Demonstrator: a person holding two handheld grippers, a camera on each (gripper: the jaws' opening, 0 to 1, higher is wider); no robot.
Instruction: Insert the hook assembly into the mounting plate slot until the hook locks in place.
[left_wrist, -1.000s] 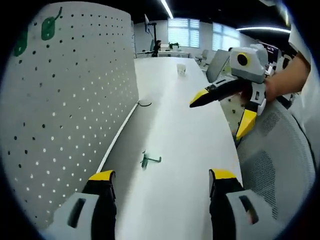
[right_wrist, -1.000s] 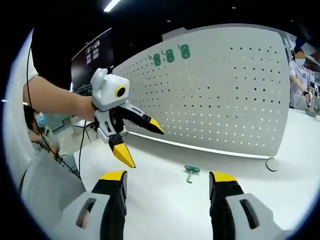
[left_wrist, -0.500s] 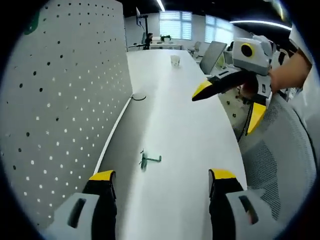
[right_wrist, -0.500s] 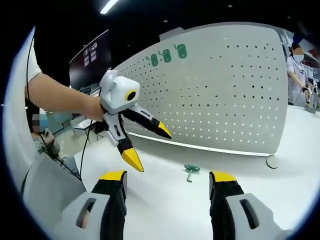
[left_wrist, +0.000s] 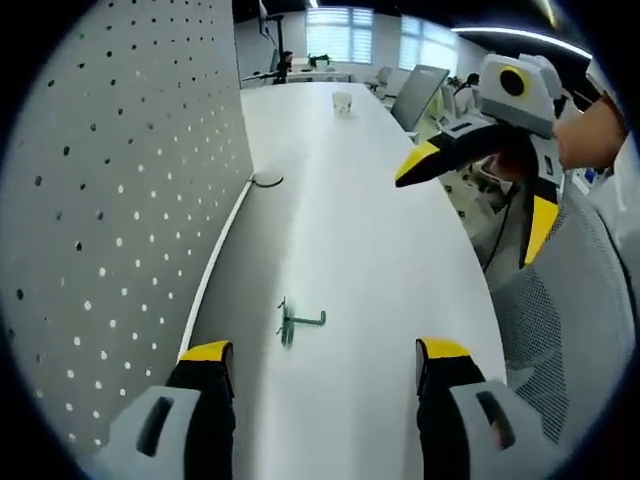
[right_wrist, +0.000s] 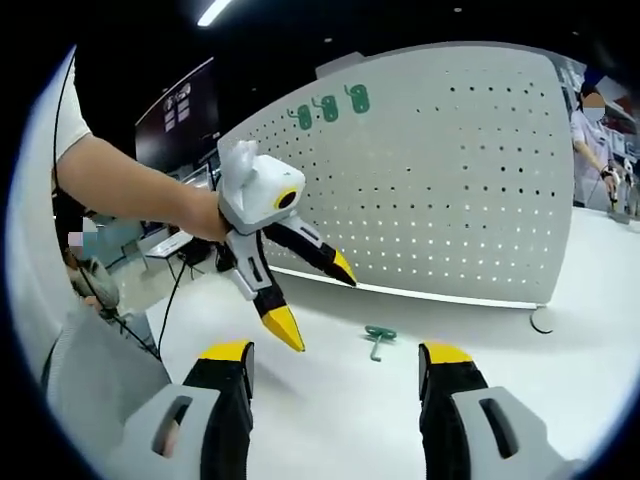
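Observation:
A small green hook (left_wrist: 297, 322) lies flat on the white table, a short way ahead of my open left gripper (left_wrist: 318, 352) and between the lines of its jaws. The white pegboard (left_wrist: 110, 200) stands upright along the left of the left gripper view. In the right gripper view the green hook (right_wrist: 377, 338) lies on the table ahead of my open right gripper (right_wrist: 337, 353), in front of the pegboard (right_wrist: 460, 190). Three green hooks (right_wrist: 328, 106) hang near the board's top. The left gripper (right_wrist: 315, 300) hovers open above the table, left of the hook. The right gripper (left_wrist: 485, 195) hangs open at the upper right.
A grey mesh chair (left_wrist: 570, 330) stands by the table's right edge. A paper cup (left_wrist: 343, 103) sits far down the table, and a dark cable loop (left_wrist: 266, 181) lies at the board's foot. A person (right_wrist: 598, 140) stands at the far right.
The left gripper has moved forward and down toward the hook, which shows lower and nearer in its view. In the right gripper view the left gripper has shifted right, closer to the hook.

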